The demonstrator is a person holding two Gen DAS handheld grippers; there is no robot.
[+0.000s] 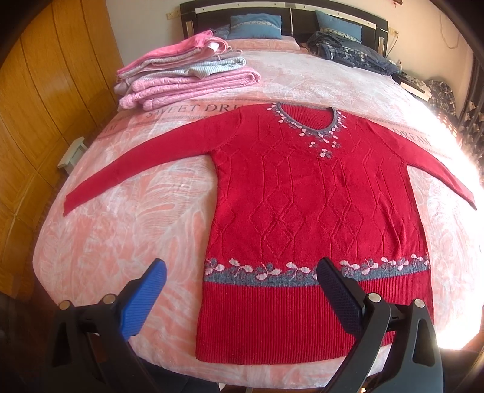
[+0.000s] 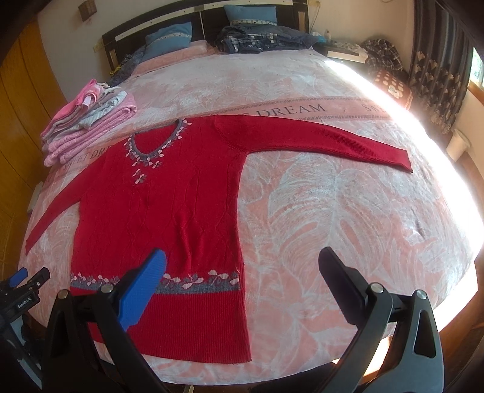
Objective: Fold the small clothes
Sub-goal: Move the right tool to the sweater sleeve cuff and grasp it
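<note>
The sweater (image 1: 314, 193) lies flat, hem nearest, neck away. The left gripper (image 1: 242, 290) hovers over the hem, the right gripper (image 2: 242, 281) beside its right edge; both jaws apart, empty.

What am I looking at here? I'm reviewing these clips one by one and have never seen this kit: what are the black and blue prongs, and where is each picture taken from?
There is no robot arm: a person holds a two-finger gripper in each hand, and each carries a fisheye camera that looks along its fingers. One picture comes from the left gripper, the other from the right gripper. Both are open and hold nothing. The prongs are their fingers, one with a blue pad.

On the bed a red sweater lies flat, front up, sleeves spread to both sides. Beyond its left sleeve sits a stack of folded clothes, pink and grey. Blue pillows lie at the headboard.
</note>
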